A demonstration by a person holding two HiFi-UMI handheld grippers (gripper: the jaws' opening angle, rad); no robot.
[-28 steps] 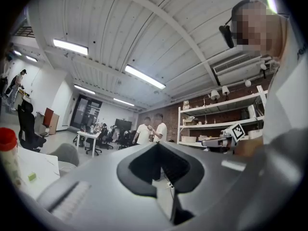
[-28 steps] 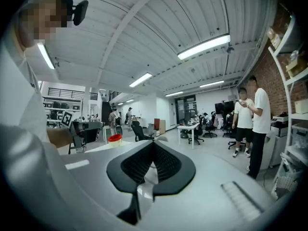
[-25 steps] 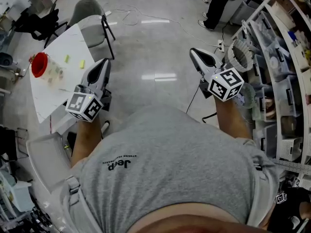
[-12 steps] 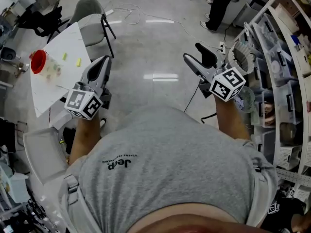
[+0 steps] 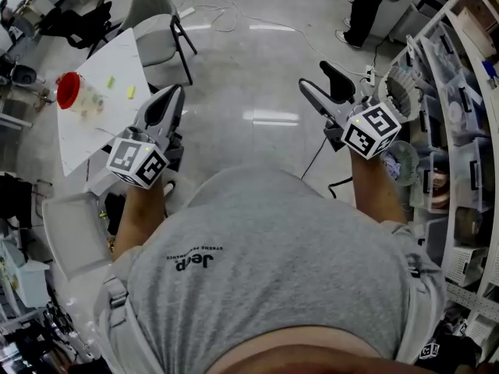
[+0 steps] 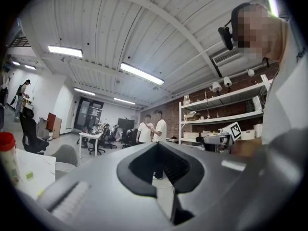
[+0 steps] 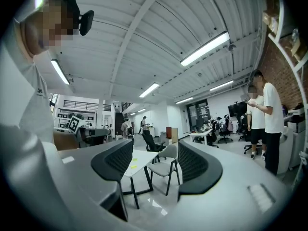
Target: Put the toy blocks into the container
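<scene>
Office floor is gleaming beyond the closed left gripper (image 5: 175, 93) and the empty, just-opening right gripper (image 5: 316, 77), blocks (image 5: 130, 92) lying unpacked on the table (image 5: 90, 131) to their left.

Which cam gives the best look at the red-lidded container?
Head view: the container, red lid over a clear body, stands whole on the white table near two yellow blocks. The left gripper view catches it only at the picture's left edge, partly cut off. The right gripper view shows the table but not the container.
</scene>
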